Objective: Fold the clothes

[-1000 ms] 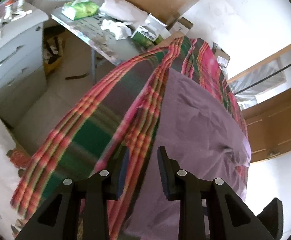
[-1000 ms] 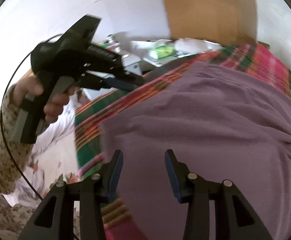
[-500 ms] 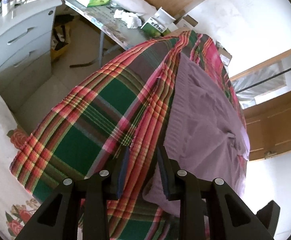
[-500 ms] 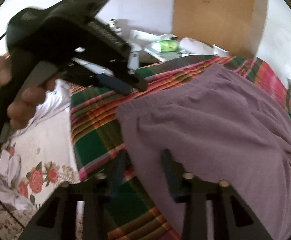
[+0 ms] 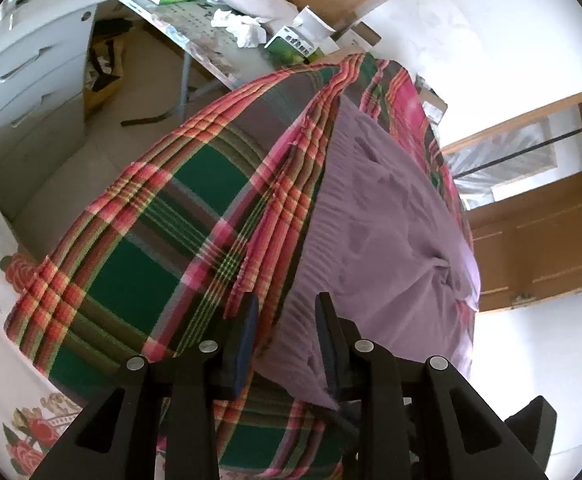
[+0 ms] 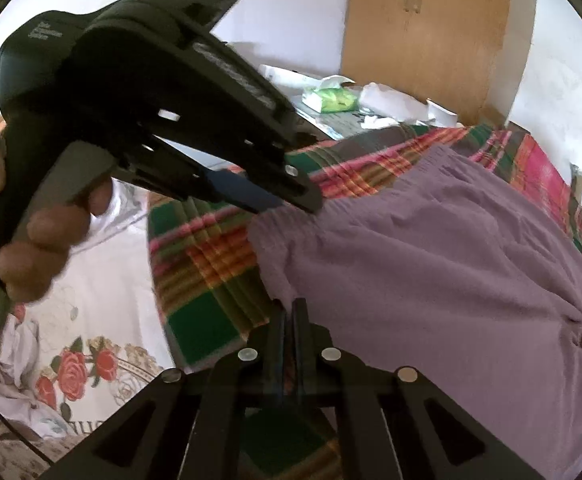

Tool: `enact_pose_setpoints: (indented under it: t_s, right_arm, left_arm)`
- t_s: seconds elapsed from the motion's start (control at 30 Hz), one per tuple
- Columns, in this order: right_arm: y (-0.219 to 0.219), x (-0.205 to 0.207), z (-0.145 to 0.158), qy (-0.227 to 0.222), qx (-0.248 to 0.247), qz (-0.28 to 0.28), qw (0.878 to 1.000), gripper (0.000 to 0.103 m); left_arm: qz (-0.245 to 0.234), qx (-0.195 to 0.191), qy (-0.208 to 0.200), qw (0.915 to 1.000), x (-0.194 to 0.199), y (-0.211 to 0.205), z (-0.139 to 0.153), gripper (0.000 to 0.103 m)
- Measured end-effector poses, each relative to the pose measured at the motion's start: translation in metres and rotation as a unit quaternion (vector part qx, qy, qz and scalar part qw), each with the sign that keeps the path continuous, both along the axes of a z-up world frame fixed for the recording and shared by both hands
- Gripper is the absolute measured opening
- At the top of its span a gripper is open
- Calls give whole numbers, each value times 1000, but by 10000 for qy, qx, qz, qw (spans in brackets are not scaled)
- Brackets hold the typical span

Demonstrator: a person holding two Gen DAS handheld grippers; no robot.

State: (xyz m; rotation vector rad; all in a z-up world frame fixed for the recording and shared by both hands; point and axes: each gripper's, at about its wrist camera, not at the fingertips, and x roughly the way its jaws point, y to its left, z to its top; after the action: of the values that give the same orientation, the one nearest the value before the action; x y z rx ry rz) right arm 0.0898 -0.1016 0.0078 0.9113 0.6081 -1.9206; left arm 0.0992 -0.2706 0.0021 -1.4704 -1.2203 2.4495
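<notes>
garment: purple cloth [image 6: 443,264] spread on plaid bed [image 5: 163,240], ribbed hem at bed's near edge.
right gripper [image 6: 287,320]: fingers together, clamped on hem corner.
left gripper [image 5: 285,340]: fingers apart, straddling the other hem corner, not closed.
step: prob. gripping both hem corners for a fold.
next: left needs to close on hem w/o catching plaid.
room: far half of bed free; cluttered surface [image 5: 227,56] beyond bed's far end.

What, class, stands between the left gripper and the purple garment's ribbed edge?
Nothing visible does. The left gripper is open, its fingers straddling the ribbed edge of the purple garment on the plaid blanket. The right gripper is shut at that same edge.
</notes>
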Motion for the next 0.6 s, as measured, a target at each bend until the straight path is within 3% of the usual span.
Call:
enact_pose_setpoints:
  t_s: [0.13, 0.47, 0.6]
  right_arm:
    - [-14, 10, 4, 144, -15, 135, 9998, 2]
    - [-35, 16, 6, -46, -154, 169, 9997, 2]
    - [-34, 4, -7, -380, -134, 24, 9992, 2]
  left_arm:
    - [136, -43, 35, 9999, 1, -9, 4, 30]
    - [243, -117, -48, 9996, 6, -17, -1, 30]
    - [305, -215, -101, 9993, 8, -18, -2, 30]
